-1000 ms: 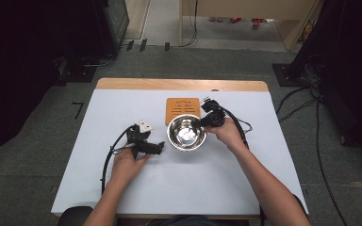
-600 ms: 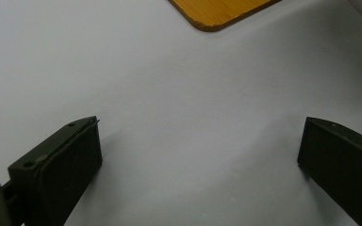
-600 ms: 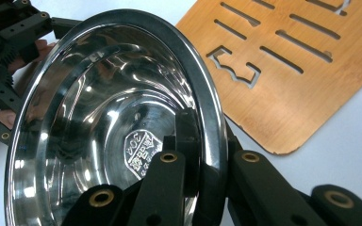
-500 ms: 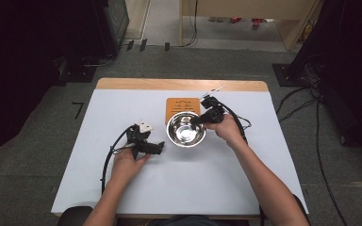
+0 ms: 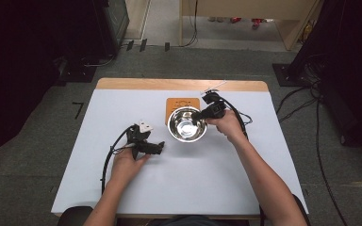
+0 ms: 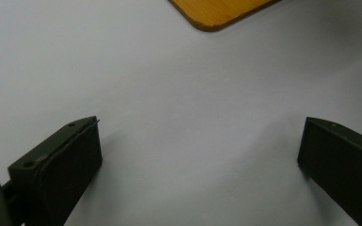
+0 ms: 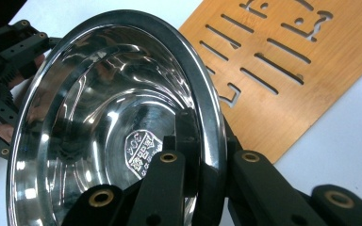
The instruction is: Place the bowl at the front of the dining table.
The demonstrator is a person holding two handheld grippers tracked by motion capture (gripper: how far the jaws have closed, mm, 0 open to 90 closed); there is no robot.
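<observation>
A shiny steel bowl (image 5: pixel 187 124) hangs tilted near the table's middle, its far rim overlapping a slotted wooden board (image 5: pixel 183 102). My right gripper (image 5: pixel 201 115) is shut on the bowl's right rim. In the right gripper view the jaws (image 7: pixel 202 139) pinch the rim, one inside and one outside the bowl (image 7: pixel 108 117), with the board (image 7: pixel 287 66) behind. My left gripper (image 5: pixel 158 148) rests on the table left of the bowl, pointing right. Its jaws (image 6: pixel 200 155) stand wide open over bare white tabletop, with a corner of the board (image 6: pixel 217 12) ahead.
The white table (image 5: pixel 122 108) has a wooden strip along its far edge (image 5: pixel 179 84). Cables trail from both grippers; one loops along the left forearm (image 5: pixel 107 160). Dark floor and equipment surround the table.
The right gripper has carried the bowl slightly away from the person, farther over the wooden board. The left gripper has stayed put.
</observation>
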